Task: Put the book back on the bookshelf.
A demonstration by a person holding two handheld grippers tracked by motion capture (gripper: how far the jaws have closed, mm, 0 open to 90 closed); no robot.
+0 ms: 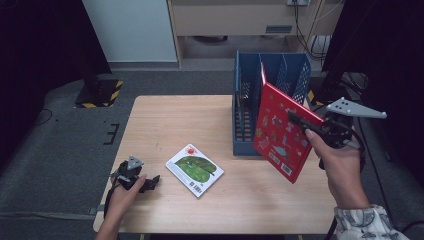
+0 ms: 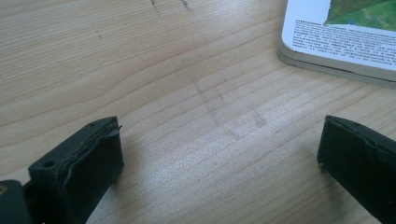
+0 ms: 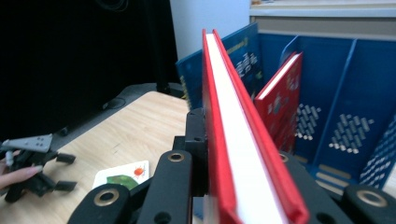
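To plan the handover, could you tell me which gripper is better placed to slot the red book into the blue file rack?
Right. The right gripper holds the red book beside the blue file rack; the left gripper rests open, far off.

Small print on white book (image 2: 341,37) back cover, too small to read.

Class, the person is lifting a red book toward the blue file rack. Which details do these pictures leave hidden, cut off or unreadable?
- Red book: its lower end leaves the right gripper view at the bottom edge; cover pictures in the high view are too small to name.
- Blue file rack: the book hides part of its front.
- Green picture book: cut off by the left gripper view's top and right edges; its small print is unreadable.
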